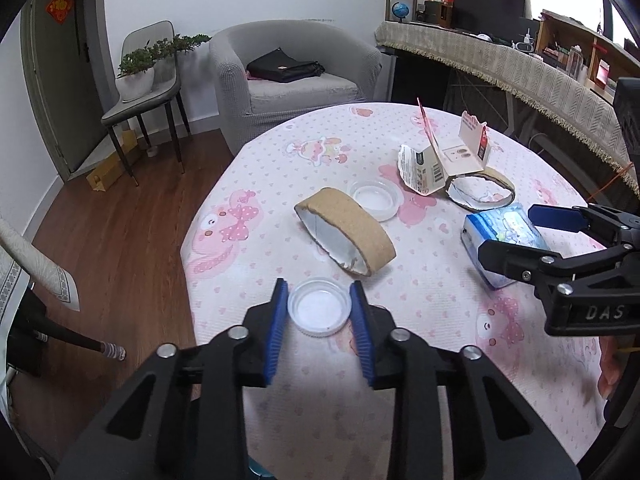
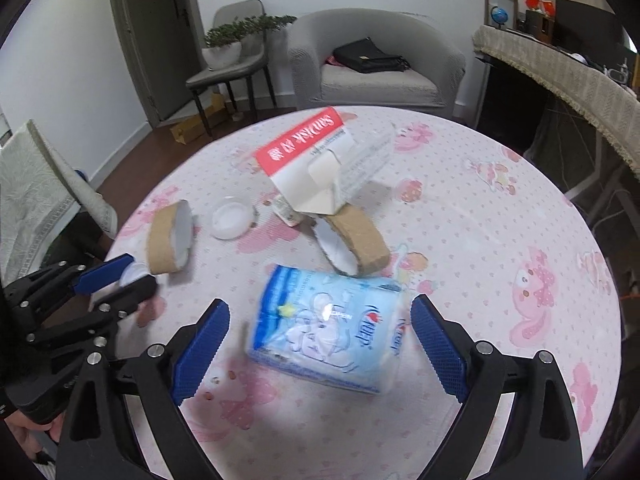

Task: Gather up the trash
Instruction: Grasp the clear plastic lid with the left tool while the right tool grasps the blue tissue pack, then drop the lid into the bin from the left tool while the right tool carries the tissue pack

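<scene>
Left wrist view: my left hand-held gripper (image 1: 319, 312) has its blue pads pressed against both sides of a round translucent plastic lid (image 1: 318, 311) lying flat on the pink-patterned table (image 1: 280, 168). My right hand-held gripper (image 2: 320, 344) stands wide apart, straddling a soft blue-and-white tissue pack (image 2: 326, 330) without touching it; the pack lies straight ahead, its long axis across the jaws. Beyond lie a flattened brown cardboard ring (image 1: 346, 236), a second clear lid (image 1: 375, 199) and a torn red-and-white carton (image 1: 444, 160).

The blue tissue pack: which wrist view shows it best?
The right wrist view: the blue tissue pack lies whole between the open right gripper fingers. The left wrist view shows it only at the right, partly hidden behind that gripper.
</scene>
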{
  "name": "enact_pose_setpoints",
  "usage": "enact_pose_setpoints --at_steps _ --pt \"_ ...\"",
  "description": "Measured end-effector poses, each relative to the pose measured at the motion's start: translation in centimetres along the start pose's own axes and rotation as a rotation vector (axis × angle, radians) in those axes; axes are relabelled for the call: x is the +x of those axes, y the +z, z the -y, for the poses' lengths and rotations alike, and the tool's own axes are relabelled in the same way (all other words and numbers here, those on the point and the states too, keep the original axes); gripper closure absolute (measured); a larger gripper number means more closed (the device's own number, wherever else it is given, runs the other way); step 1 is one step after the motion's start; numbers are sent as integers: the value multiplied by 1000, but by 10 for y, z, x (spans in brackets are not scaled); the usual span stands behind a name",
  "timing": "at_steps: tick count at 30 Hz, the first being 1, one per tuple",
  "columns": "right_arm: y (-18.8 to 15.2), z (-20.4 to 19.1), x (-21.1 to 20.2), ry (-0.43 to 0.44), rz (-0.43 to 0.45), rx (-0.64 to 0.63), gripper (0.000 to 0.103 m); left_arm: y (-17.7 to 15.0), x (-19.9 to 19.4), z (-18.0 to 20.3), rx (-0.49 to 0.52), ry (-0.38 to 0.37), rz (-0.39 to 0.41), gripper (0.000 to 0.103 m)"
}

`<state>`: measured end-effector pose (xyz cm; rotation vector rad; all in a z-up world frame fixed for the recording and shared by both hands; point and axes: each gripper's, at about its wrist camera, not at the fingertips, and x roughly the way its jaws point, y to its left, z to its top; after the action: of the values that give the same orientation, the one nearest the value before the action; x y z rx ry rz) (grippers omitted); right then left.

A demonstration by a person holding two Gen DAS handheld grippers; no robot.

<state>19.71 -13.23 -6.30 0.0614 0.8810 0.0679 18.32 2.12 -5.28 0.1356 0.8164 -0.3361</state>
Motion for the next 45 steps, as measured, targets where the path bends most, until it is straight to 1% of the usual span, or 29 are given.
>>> enact_pose_setpoints --at_steps 5,9,14,17,19,20,21,24,29,35,41,45 --pt "-1 3 5 -6 -22 5 10 -1 -1 1 -8 7 4 71" --pt "-1 4 10 -5 -41 17 10 -2 -3 0 -32 -2 6 71" --pt "-2 -1 12 -34 -40 3 10 -4 -14 0 -45 -13 22 71" --pt "-2 -2 13 -22 -32 -8 10 -7 -20 0 -45 -17 25 71" --pt "-2 -3 13 -34 -29 -17 13 -10 -24 0 -47 -17 27 71" --pt "-2 -4 12 -41 -27 -23 18 -11 -26 0 -49 -18 29 71" --pt "-3 -4 11 -49 -25 -31 22 -12 -28 -1 -51 -17 30 71" --pt "-4 -3 9 -44 -20 -26 27 -16 -34 -1 -58 -16 33 71" --pt "-7 8 0 -10 -12 36 29 -29 -46 -5 -73 2 33 71" --pt "-13 5 -8 26 2 72 29 -44 -62 -10 -100 13 37 71" --pt "-19 -15 -17 71 26 59 29 -63 -75 -19 -127 29 27 71" --pt "-24 -32 -20 117 34 48 29 -75 -83 -25 -140 45 24 71"
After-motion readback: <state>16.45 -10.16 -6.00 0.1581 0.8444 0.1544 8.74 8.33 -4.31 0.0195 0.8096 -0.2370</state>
